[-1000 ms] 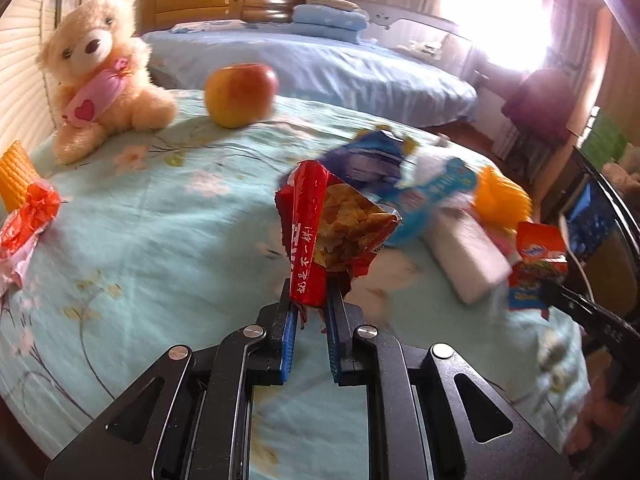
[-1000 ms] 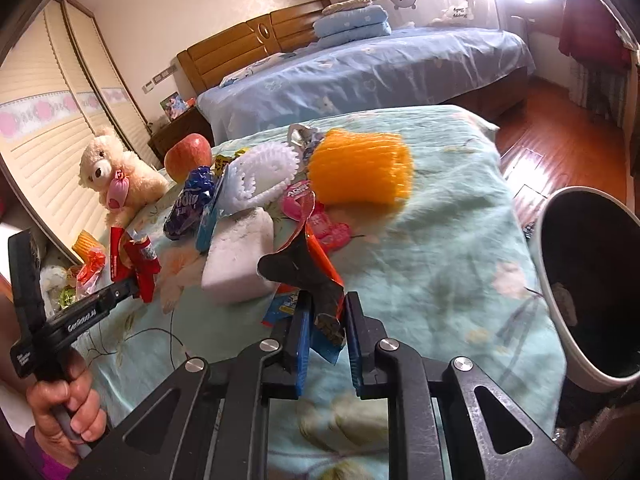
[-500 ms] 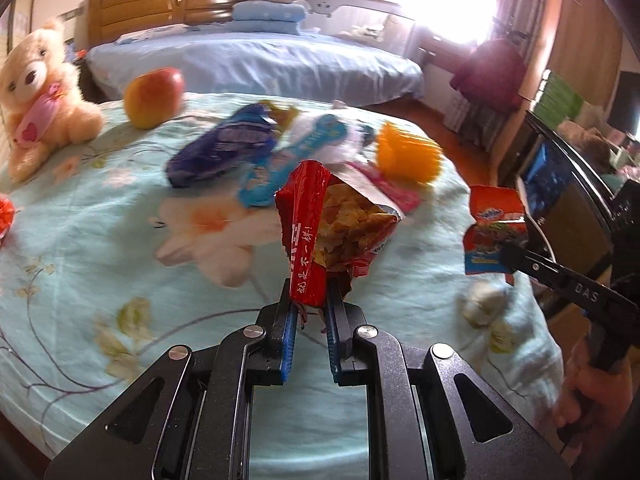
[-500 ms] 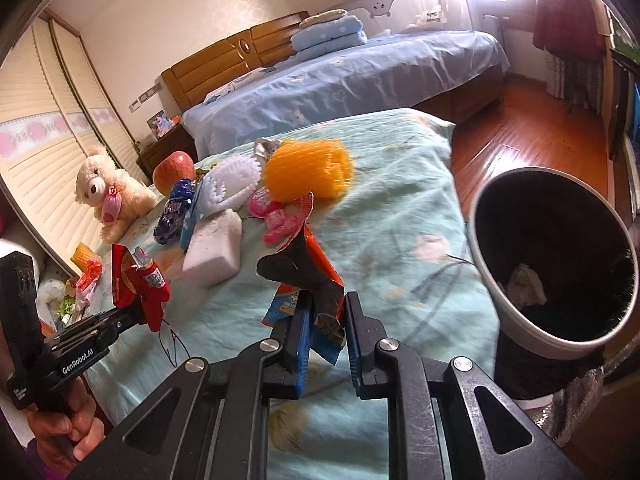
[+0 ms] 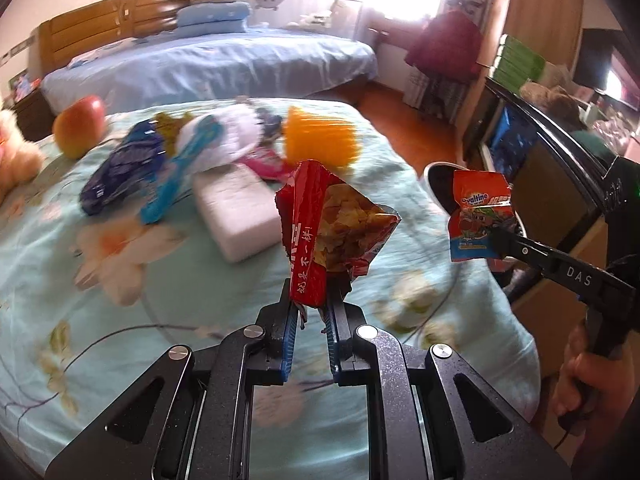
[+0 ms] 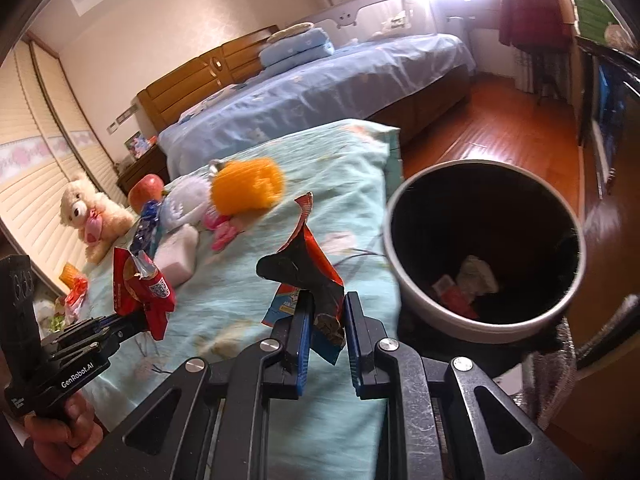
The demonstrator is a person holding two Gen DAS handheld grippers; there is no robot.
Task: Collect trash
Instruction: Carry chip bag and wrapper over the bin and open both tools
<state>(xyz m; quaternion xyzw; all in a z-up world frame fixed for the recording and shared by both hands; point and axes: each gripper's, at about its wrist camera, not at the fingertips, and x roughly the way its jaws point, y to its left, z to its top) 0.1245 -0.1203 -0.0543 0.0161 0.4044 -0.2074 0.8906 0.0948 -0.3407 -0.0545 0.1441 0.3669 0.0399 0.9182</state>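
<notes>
My left gripper (image 5: pixel 311 307) is shut on a red chip bag (image 5: pixel 328 228) with yellow crisps printed on it, held upright above the pale green bedspread. In the right wrist view that bag (image 6: pixel 140 292) and the left gripper (image 6: pixel 134 322) show at the lower left. My right gripper (image 6: pixel 325 312) is shut on an orange and blue snack wrapper (image 6: pixel 308 272), close to the left rim of a grey waste bin (image 6: pixel 416 304) that holds a few scraps. In the left wrist view the wrapper (image 5: pixel 478 216) hangs in front of the bin (image 5: pixel 434 178) at the right.
On the bedspread (image 5: pixel 120 280) lie a white foam block (image 5: pixel 236 208), an orange mesh sleeve (image 5: pixel 320 140), a blue toothbrush pack (image 5: pixel 180 168), a dark blue packet (image 5: pixel 120 172), a pink wrapper (image 5: pixel 266 164) and an apple (image 5: pixel 78 126). A teddy bear (image 6: pixel 92 216) sits at the back left. Wooden floor (image 6: pixel 508 128) lies beyond the bin.
Both grippers have swung right along the bed with their wrappers still held. The waste bin has come much closer and fuller into the right wrist view; the teddy bear has slid to the left edge.
</notes>
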